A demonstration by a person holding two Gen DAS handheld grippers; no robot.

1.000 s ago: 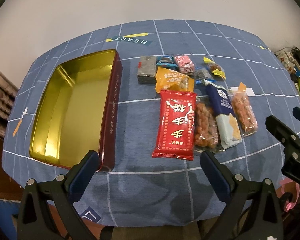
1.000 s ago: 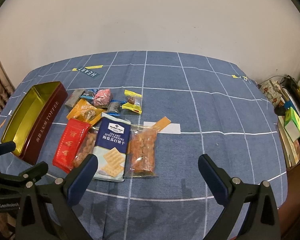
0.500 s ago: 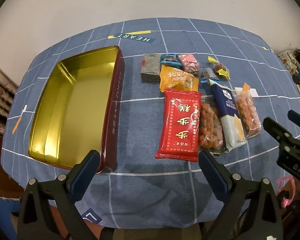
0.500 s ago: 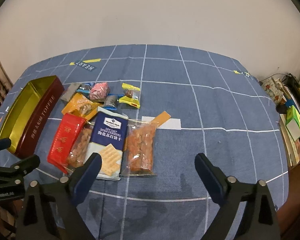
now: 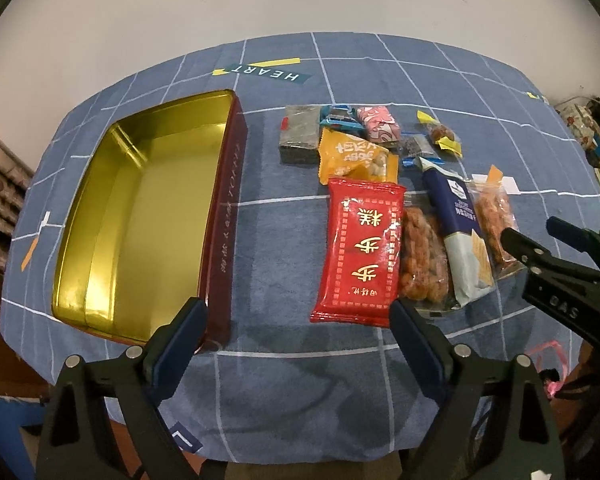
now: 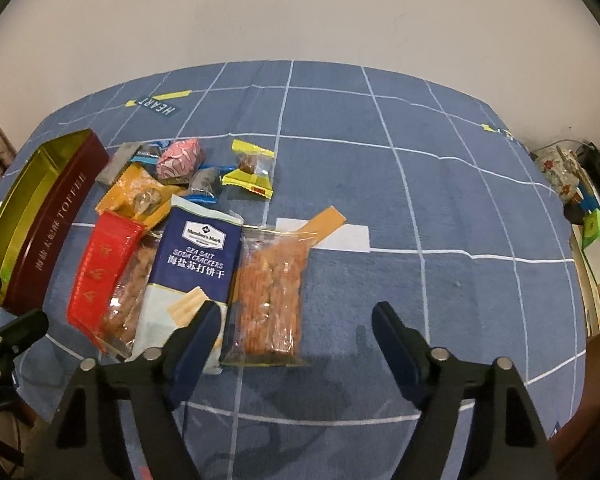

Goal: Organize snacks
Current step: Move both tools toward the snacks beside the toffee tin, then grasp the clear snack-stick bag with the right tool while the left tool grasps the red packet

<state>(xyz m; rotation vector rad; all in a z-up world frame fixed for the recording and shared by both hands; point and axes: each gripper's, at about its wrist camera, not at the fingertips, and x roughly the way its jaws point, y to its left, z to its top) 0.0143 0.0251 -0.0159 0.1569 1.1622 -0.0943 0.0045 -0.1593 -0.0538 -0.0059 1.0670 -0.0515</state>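
An open maroon tin with a gold inside (image 5: 140, 216) lies on the left of the blue tablecloth; it shows at the left edge of the right wrist view (image 6: 52, 216). Snack packs lie to its right: a red pack (image 5: 360, 248), a blue cracker pack (image 6: 196, 256), a clear pack of orange snacks (image 6: 270, 288), a yellow pack (image 5: 356, 158) and small candies (image 6: 180, 160). My left gripper (image 5: 296, 336) is open and empty, near the tin's corner and the red pack's near end. My right gripper (image 6: 296, 340) is open and empty above the near end of the orange snack pack.
The table's near edge lies just below both grippers. A cluttered shelf with boxes and a floral jar (image 6: 560, 172) stands to the right of the table. A white wall rises behind the table. A white label and orange tape (image 6: 332, 228) lie on the cloth.
Both grippers have moved forward and lower toward the snacks. The right gripper now reaches over the near end of the orange snack pack. Nothing was grasped.
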